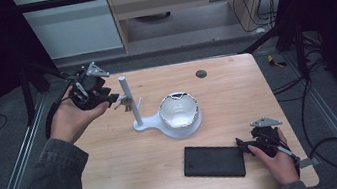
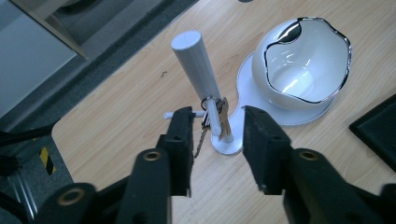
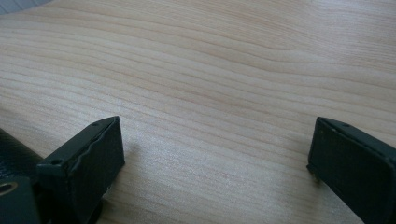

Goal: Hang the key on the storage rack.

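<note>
Landmark: white stand (image 1: 136, 124) on the wooden table (image 1: 226, 91), an upright post (image 2: 196, 65) rising from its base.
Keys: key bunch (image 2: 215, 116) hangs on the post's side peg, touching the post.
Left gripper: left gripper (image 2: 217, 126) held above the table just left of the post, jaws parted, keys between them, not gripped.
Bowl: white bowl (image 1: 179, 109) sits on the stand's round plate, right of the post.
Right gripper: right gripper (image 3: 215, 154) well right of the stand, low over bare wood, jaws wide apart, holding nothing.
Black case: black case (image 1: 214, 161) lies flat in front of the bowl, just left of the right gripper.
</note>
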Demonstrator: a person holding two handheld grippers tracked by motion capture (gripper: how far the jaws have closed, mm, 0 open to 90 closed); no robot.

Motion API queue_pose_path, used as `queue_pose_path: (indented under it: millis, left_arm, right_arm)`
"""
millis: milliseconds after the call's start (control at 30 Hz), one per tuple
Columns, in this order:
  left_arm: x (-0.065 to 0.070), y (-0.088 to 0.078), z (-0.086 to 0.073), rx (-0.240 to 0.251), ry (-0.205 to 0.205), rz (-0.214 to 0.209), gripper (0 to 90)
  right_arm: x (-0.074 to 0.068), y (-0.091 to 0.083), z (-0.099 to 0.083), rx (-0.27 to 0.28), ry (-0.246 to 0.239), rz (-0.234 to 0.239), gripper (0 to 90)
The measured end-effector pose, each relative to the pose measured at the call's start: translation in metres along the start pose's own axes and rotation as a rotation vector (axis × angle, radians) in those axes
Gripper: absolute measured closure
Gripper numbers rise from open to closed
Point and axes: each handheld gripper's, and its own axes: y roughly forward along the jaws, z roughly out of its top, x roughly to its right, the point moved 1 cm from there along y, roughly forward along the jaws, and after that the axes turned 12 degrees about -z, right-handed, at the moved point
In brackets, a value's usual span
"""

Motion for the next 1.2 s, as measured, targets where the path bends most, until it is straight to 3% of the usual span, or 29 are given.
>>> queue_pose_path:
  millis: [267,400,600,733,933,1200]
  left_arm:
    - [0.022,-0.006,-0.019,0.084,0.052,0.032,39.4]
    - [0.040,-0.002,-0.026,0.110,0.078,0.010,28.0]
    - [0.070,0.032,-0.043,0.109,0.090,-0.057,16.7]
    - [0.087,0.061,-0.055,0.119,0.090,-0.101,14.8]
    - [0.103,0.095,-0.067,0.096,0.092,-0.154,14.5]
    - [0.115,0.121,-0.077,0.080,0.078,-0.208,16.4]
  right_arm:
    - [0.000,0.000,0.000,-0.002,0.006,0.002,3.7]
    - [0.000,0.000,0.000,-0.002,0.006,0.002,3.6]
    - [0.000,0.000,0.000,-0.002,0.006,0.002,3.6]
    - [0.000,0.000,0.000,-0.002,0.006,0.002,3.5]
    - [0.000,0.000,0.000,-0.002,0.006,0.002,3.5]
    - [0.000,0.000,0.000,-0.002,0.006,0.002,3.5]
